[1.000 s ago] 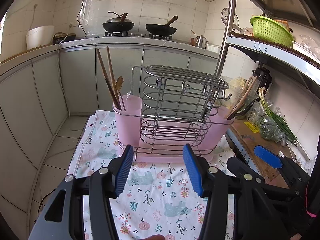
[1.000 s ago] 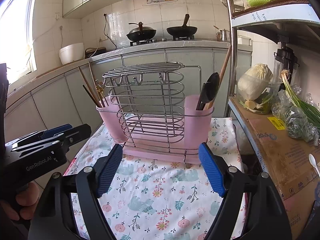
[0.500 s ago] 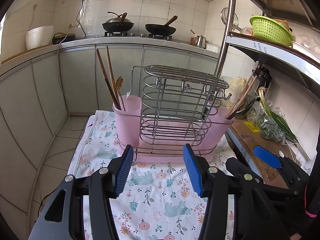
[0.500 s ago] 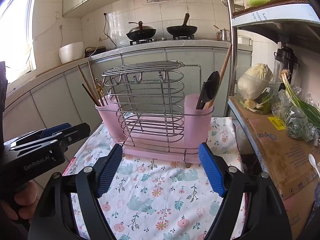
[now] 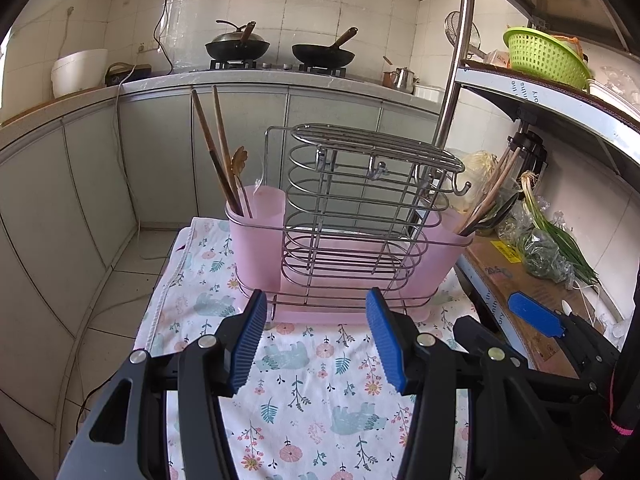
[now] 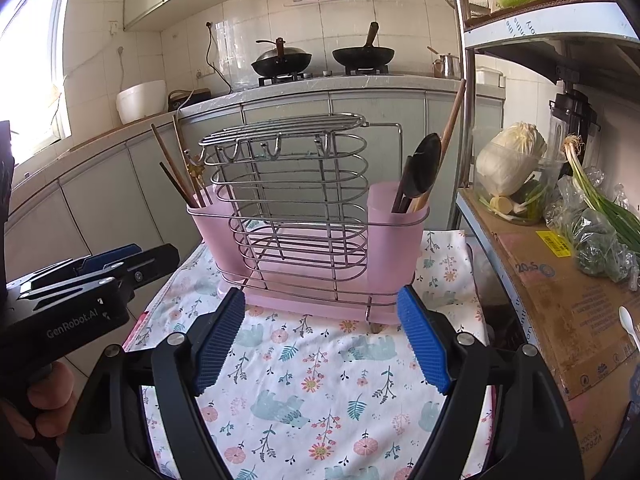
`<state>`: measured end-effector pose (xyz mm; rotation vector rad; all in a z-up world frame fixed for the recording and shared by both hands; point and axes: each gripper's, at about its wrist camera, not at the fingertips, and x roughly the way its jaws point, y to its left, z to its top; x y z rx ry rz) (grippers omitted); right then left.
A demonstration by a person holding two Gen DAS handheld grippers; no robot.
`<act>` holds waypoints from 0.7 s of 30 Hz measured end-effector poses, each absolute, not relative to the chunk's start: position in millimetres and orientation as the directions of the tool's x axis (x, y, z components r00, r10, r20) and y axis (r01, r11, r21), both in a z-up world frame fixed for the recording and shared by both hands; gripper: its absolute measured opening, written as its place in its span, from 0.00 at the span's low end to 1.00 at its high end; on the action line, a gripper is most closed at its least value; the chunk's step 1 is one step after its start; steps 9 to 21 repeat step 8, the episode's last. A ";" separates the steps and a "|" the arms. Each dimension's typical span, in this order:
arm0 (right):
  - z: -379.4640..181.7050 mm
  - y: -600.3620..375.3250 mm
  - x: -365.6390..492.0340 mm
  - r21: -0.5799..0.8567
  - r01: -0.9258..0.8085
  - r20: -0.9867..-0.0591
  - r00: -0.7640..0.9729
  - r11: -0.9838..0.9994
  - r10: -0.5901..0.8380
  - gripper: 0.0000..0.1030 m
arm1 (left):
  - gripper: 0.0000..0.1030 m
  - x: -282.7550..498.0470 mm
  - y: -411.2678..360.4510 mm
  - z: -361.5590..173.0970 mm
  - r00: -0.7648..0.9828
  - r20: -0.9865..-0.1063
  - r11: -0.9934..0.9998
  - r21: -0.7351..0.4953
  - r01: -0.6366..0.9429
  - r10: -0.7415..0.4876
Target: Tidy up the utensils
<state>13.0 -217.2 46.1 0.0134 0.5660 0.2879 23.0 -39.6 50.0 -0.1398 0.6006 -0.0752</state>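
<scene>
Behind the wire rack [image 5: 360, 220], pink cups [image 6: 394, 216] hide the utensils' [image 6: 420, 168] lower ends. Left claw [image 5: 316, 344] and right claw [image 6: 320, 340] hang spread, empty, above the floral surface [image 5: 320, 380].

No visible change since earlier.

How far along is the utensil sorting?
Looks nearly done: chopsticks stand in the left pink cup, spatulas in the right pink cup. Left gripper and right gripper are open, holding nothing. No loose utensils show on the floral cloth.
</scene>
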 end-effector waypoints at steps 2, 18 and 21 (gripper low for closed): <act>44.7 -217.5 14.3 0.091 -0.265 -0.529 0.804 0.960 0.272 0.76 | 0.49 25.3 -39.0 47.8 0.817 -0.565 0.988 -0.153 0.030 -0.113; 39.3 -219.8 20.0 0.088 -0.254 -0.542 0.799 0.963 0.260 0.76 | 0.49 34.3 -33.4 37.7 0.803 -0.586 0.988 -0.151 0.022 -0.107; 39.3 -219.8 20.0 0.088 -0.254 -0.542 0.799 0.963 0.260 0.76 | 0.49 34.3 -33.4 37.7 0.803 -0.586 0.988 -0.151 0.022 -0.107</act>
